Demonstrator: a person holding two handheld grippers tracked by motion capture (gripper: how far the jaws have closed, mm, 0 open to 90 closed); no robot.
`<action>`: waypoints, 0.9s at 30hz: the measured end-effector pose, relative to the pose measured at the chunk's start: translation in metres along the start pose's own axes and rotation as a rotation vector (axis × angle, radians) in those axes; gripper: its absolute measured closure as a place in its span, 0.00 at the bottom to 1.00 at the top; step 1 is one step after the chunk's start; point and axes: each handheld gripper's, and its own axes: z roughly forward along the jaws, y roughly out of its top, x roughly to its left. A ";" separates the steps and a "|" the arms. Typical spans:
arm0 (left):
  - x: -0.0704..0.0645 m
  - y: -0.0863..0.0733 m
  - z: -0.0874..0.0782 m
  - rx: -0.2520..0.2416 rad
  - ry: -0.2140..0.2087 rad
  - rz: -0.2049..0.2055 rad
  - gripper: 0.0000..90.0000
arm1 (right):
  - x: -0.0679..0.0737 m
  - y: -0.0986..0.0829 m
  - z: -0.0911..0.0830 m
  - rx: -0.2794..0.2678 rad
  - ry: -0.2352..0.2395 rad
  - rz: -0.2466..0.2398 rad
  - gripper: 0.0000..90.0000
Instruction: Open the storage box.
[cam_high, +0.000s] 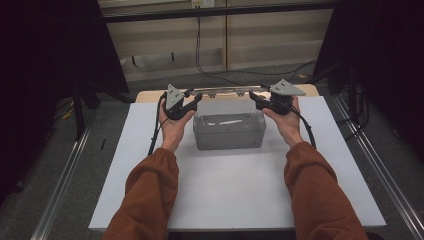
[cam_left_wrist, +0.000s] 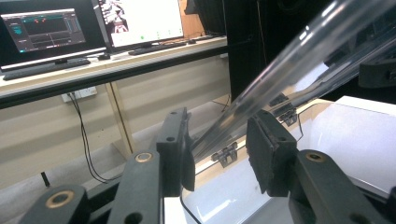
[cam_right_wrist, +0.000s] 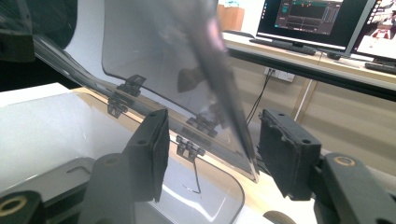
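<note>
Clear plastic lid (cam_high: 226, 92) stands raised over the box (cam_high: 229, 131); left gripper (cam_left_wrist: 217, 149) and right gripper (cam_right_wrist: 212, 149) straddle its edge, jaws seemingly unclamped. Lid could slip shut.

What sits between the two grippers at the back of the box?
The raised clear lid of the box spans from the left gripper to the right gripper, seen in the high view.

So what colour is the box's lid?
The lid is see-through, slightly grey; the right gripper view shows it best.
</note>
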 end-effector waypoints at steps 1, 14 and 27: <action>0.000 0.000 0.000 0.001 0.002 -0.002 0.68 | 0.000 -0.001 0.003 0.005 0.007 -0.003 0.51; 0.006 0.000 0.008 0.016 0.023 -0.012 0.63 | -0.005 0.004 0.009 -0.020 0.017 0.025 0.58; 0.012 -0.006 0.020 0.051 0.028 -0.008 0.55 | -0.009 0.010 0.014 -0.013 0.016 0.010 0.59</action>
